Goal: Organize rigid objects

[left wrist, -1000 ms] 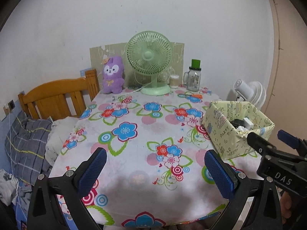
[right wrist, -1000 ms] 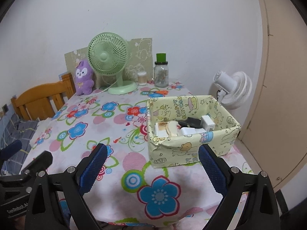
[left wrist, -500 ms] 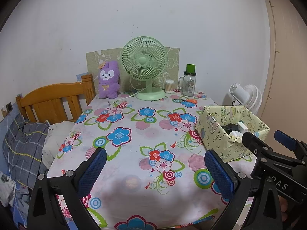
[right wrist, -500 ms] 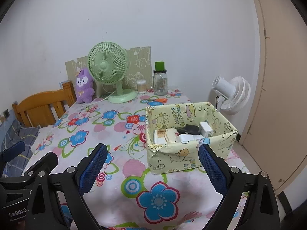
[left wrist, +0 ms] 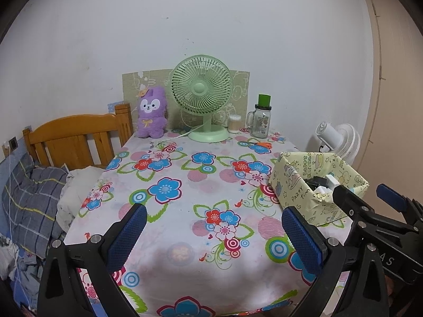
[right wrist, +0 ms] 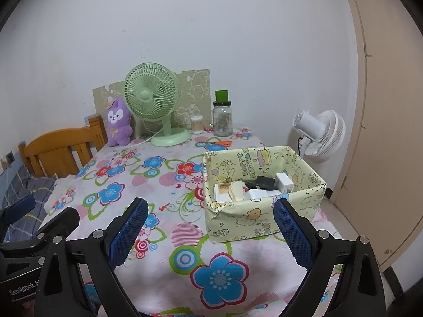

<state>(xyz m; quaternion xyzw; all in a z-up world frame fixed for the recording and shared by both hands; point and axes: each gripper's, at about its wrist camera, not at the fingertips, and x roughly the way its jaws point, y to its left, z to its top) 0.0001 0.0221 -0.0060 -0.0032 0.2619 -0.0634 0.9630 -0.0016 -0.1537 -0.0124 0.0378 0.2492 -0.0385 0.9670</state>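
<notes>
Altogether, one paper-wrapped box [right wrist: 264, 211] sits at the right edge of the tabletop [right wrist: 164, 174], its yellow cartoon-print wrap creased at the rim. Inside lie several small rigid objects: a white plug adapter [right wrist: 284, 182], a black device [right wrist: 260, 182], a white block [right wrist: 260, 193] and a tan round piece [right wrist: 238, 189]. Along the far edge stand one green plastic fan [left wrist: 202, 97], one purple plush toy [left wrist: 152, 113], one glass jar [left wrist: 261, 117] with a green cap, and one small tub of cotton swabs [left wrist: 234, 123]; orange-handled scissors [left wrist: 257, 144] lie flat nearby. The left tool [left wrist: 214, 237] and right tool [right wrist: 208, 233] hover over the near edge, both spread wide, blue textured pads gripping nothing.
</notes>
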